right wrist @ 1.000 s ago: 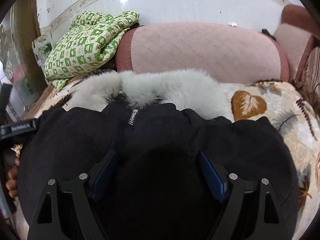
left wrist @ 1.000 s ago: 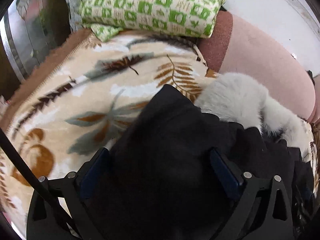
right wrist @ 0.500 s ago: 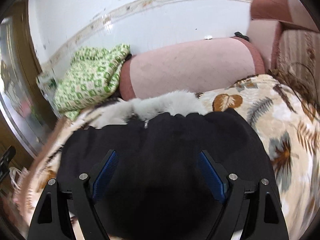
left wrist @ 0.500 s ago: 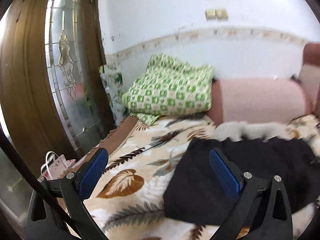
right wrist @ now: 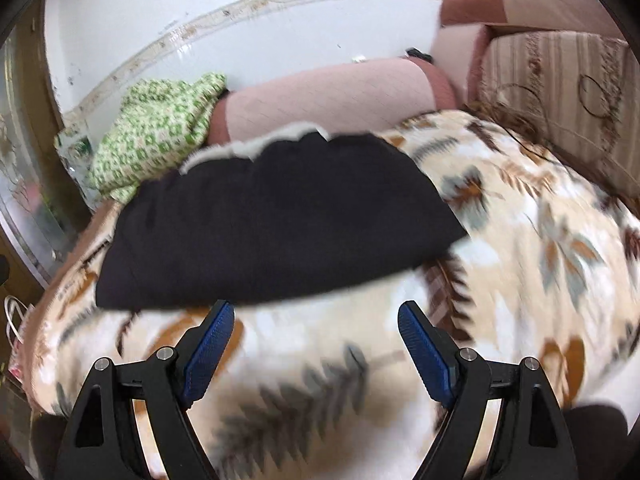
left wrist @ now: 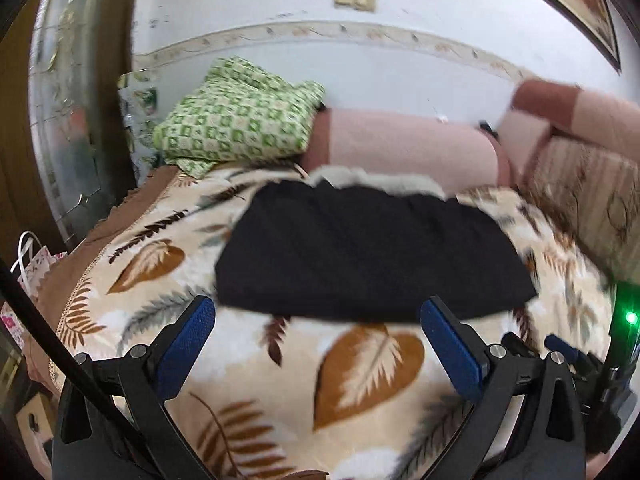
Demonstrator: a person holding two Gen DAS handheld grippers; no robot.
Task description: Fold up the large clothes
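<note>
Coat folded on the blanket, both grippers empty

Coat (left wrist: 372, 248) lies as a black folded slab on my leaf-print blanket (left wrist: 360, 364), its pale fur trim (left wrist: 380, 182) along the far edge against the pink bolster (left wrist: 408, 144). My left camera alone shows a picture frame (left wrist: 576, 4) high on the wall, a white-handled bag (left wrist: 32, 264) down at the left by the glass door (left wrist: 68, 120), and a green light (left wrist: 631, 317) on my other gripper at the right edge. My right camera alone shows the blanket's broad right-hand part running to the striped sofa back (right wrist: 560, 92). Both views share the green checked cloth (right wrist: 160, 136) heaped left of the bolster.

My left gripper (left wrist: 318, 320) has its blue fingers (left wrist: 186, 344) spread wide, nothing between them, hovering over bare blanket just short of the coat's near edge. My right gripper (right wrist: 314, 320) is the same: fingers (right wrist: 424, 348) wide apart, holding nothing, the coat's near edge just beyond their tips.

Room to move is plain blanket in front of the coat and to its right. The blanket's brown border (left wrist: 120, 216) drops away on the left; the bolster and sofa back close off the far side and right.
</note>
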